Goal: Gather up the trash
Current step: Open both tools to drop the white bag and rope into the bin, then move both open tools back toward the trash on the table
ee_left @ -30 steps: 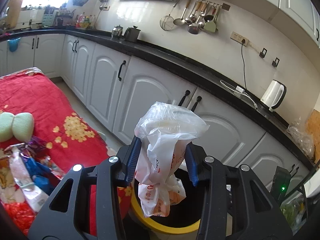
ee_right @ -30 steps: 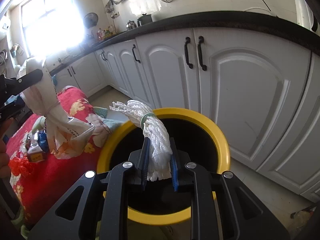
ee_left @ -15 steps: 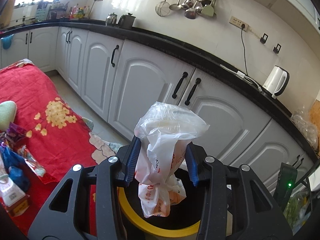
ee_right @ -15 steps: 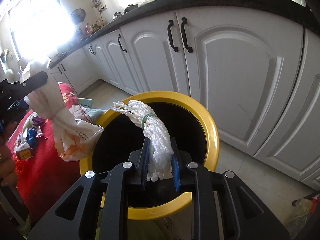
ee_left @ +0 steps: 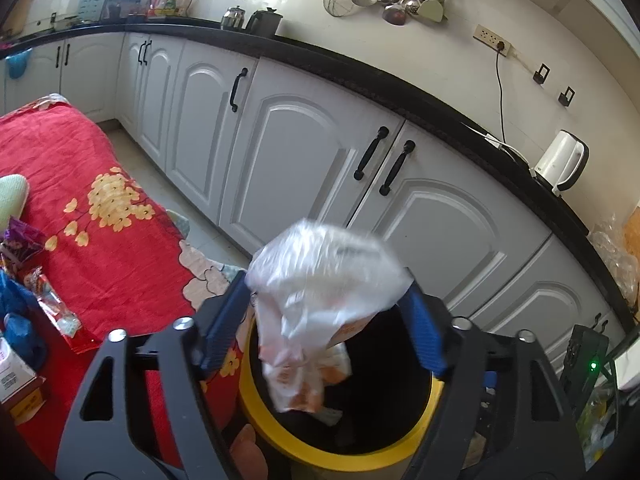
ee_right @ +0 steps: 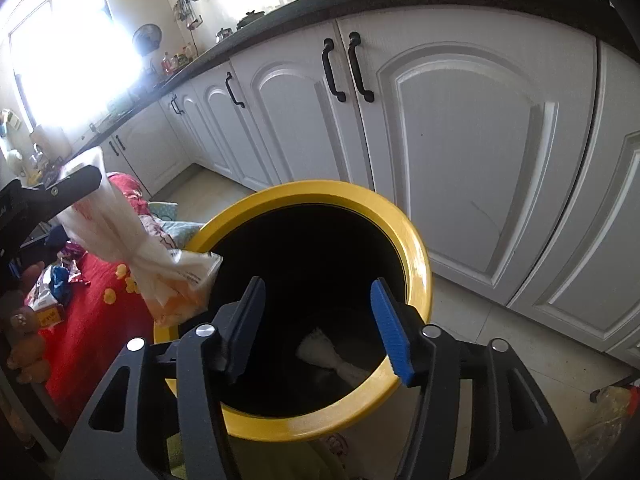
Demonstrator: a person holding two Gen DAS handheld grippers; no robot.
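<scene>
A: What's different at the yellow-rimmed bin [ee_right: 416, 264], filling the centre of the right wrist view?

B: The white net bundle [ee_right: 332, 356] that the right gripper [ee_right: 320, 328] pinched a moment ago now lies on the bin's dark floor, low in the frame. That gripper's jaws are opening, with nothing between them.

A: And the plastic bag [ee_left: 320, 300]?

B: In the left wrist view it sits centre-low, blurred, between the blue pads of the left gripper [ee_left: 326, 332], whose jaws are also opening; the pads look clear of it, above the bin mouth. I judge it is dropping in.

A: So two pieces are done?

B: Nearly. The wrappers [ee_left: 36, 300] at the left edge, on the red floral cloth [ee_left: 100, 240], remain to be collected.
</scene>
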